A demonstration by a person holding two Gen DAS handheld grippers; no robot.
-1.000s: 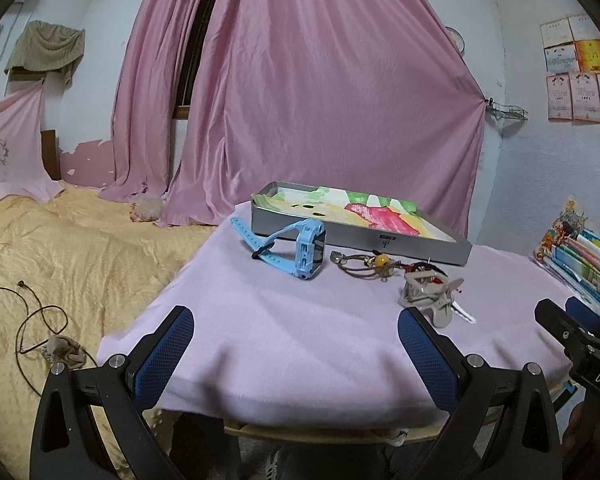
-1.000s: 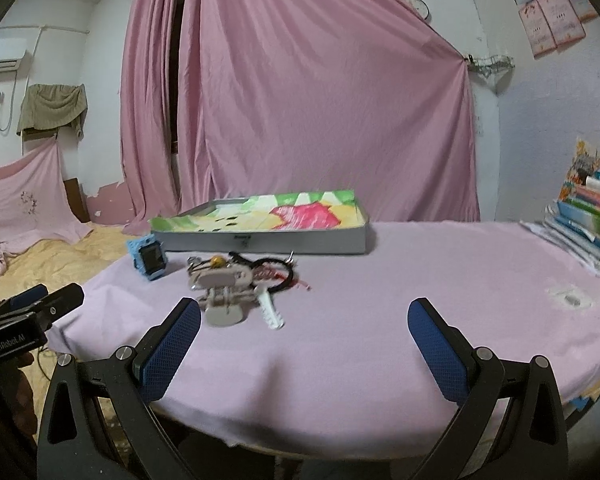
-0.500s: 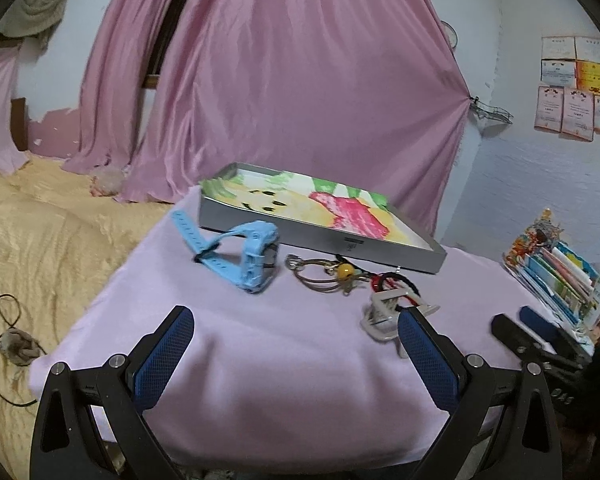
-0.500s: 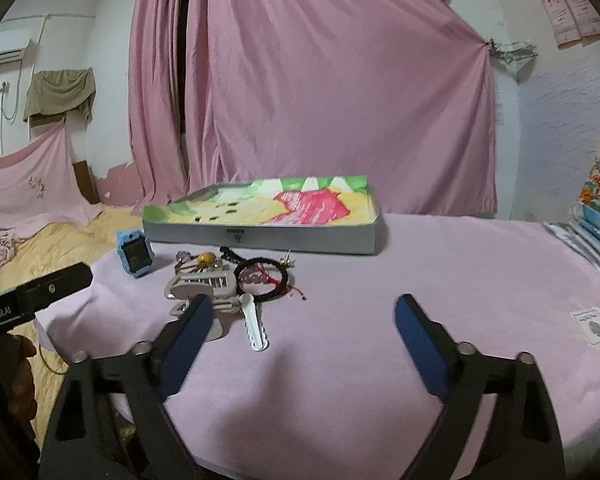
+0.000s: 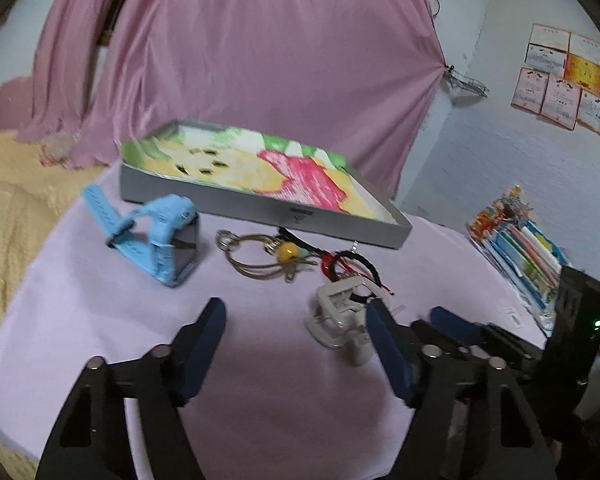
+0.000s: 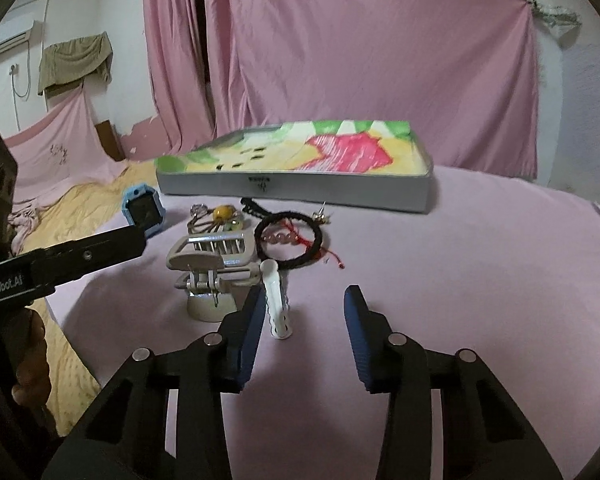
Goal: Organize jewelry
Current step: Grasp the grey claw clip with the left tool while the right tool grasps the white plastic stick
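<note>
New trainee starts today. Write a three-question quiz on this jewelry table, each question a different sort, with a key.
1. True or false: the blue watch lies inside the grey tray.
2. Multiple choice: the black cord bracelet lies A) in the tray, B) on the pink cloth in front of the tray, C) in the right tongs.
3. Fill in: the yellow bead sits on a ring of ____ loops.

Key: 1 false. 2 B. 3 metal. Both the left tongs and right tongs are open and hold nothing.

Both grippers push in over the table, left gripper [image 5: 296, 344] and right gripper [image 6: 305, 322] narrowing beside the hair claw [image 6: 212, 268].
</note>
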